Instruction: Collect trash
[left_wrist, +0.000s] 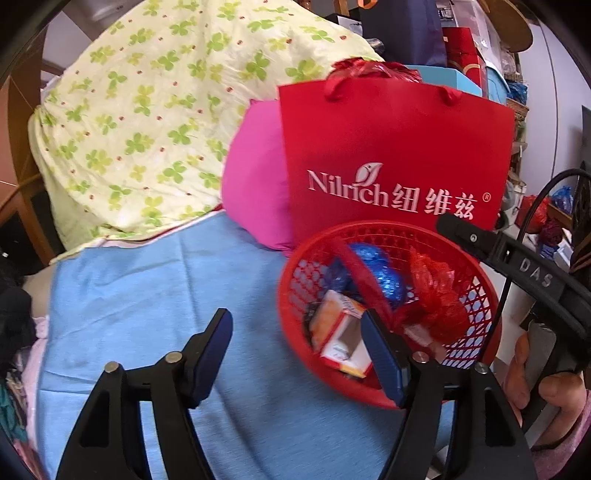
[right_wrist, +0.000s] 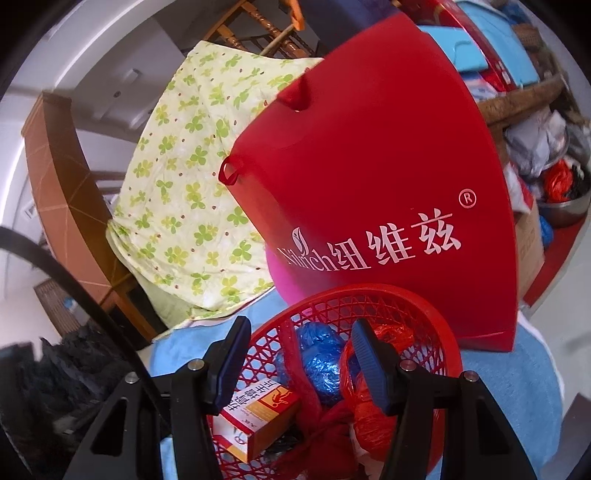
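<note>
My left tongs (left_wrist: 295, 354) are spread wide and pinch nothing: the left finger hangs over the blue sheet (left_wrist: 147, 295), and the right finger sits over the near rim of the red basket (left_wrist: 476, 295), against the open end of the orange-and-white carton (left_wrist: 340, 328). My right tongs (right_wrist: 299, 365) are also parted and empty, poised over the basket from its near side, with the carton just below the left finger and the crumpled red plastic (right_wrist: 369, 417) under the right one.

All the trash I can see lies inside the basket: the carton at its near-left, the blue foil wad (left_wrist: 380, 273) toward its middle and far side, the red plastic at its right. The carton's long axis runs from the basket's near rim toward its centre. I judge the right tongs nearer and better centred on the basket; the left sits off its left edge. Behind the basket stands the red paper bag (left_wrist: 395, 147).
</note>
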